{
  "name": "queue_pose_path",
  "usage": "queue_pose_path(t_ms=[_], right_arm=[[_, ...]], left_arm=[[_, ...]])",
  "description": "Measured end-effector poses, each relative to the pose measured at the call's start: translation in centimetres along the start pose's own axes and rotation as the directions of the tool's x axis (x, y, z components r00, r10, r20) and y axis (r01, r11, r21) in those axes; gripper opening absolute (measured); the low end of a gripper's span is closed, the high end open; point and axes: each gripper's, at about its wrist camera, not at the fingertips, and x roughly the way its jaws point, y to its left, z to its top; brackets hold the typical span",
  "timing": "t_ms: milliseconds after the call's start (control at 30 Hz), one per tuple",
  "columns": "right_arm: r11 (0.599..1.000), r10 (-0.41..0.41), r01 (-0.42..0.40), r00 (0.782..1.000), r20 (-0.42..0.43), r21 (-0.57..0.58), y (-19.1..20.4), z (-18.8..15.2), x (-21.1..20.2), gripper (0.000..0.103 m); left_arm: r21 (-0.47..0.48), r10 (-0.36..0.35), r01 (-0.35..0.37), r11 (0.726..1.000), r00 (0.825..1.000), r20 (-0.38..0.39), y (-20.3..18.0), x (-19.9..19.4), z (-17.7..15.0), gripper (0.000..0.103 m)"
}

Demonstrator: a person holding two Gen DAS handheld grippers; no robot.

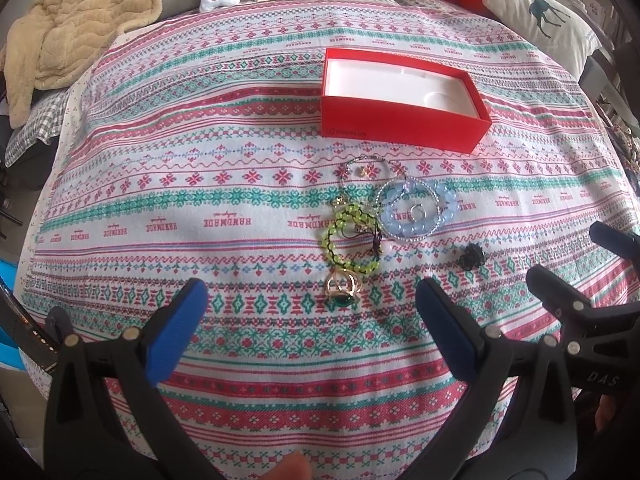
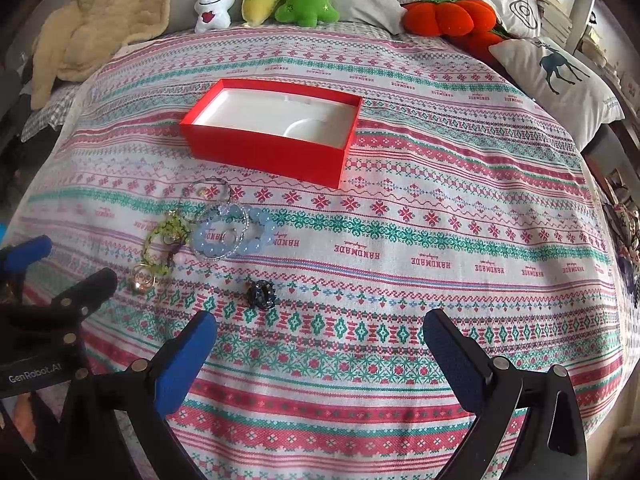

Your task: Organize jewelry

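"HANDMADE" cloth (image 2: 440, 256); box logo perhaps illegible

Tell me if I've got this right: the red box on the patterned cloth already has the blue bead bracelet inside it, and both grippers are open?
Not quite. The red box holds nothing but its white lining, as the right wrist view shows. The blue bead bracelet lies on the patterned cloth in front of the box. The left gripper and right gripper are indeed open.

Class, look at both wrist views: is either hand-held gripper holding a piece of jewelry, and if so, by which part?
Nothing is held. The left hand-held gripper and right hand-held gripper are both open above the cloth, fingers empty.
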Motion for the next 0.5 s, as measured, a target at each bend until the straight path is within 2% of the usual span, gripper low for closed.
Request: queue_pose_path(t_ms=[167, 233, 500], right_arm=[[1.000, 0.001, -0.001, 1.000, 0.005, 0.005, -0.3, 0.2, -0.1, 0.103], [1.000, 0.006, -0.006, 1.000, 0.007, 0.008, -0.4, 0.4, -0.1, 0.103], [1.000, 0.009, -0.008, 1.000, 0.029, -0.012, -0.8, 1.7, -1.1, 0.103]], left_arm=[[-0.032, -0.022, 0.022, 0.999, 1.000, 0.009, 0.4, 0.1, 0.1, 0.103], [-0.036, -0.034, 0.036, 0.999, 0.999, 0.039, 0.6, -0.1, 0.1, 0.103], [-0.010, -0.009, 0.010, 1.000, 0.996, 0.085, 1.4, -1.0, 1.4, 0.103]])
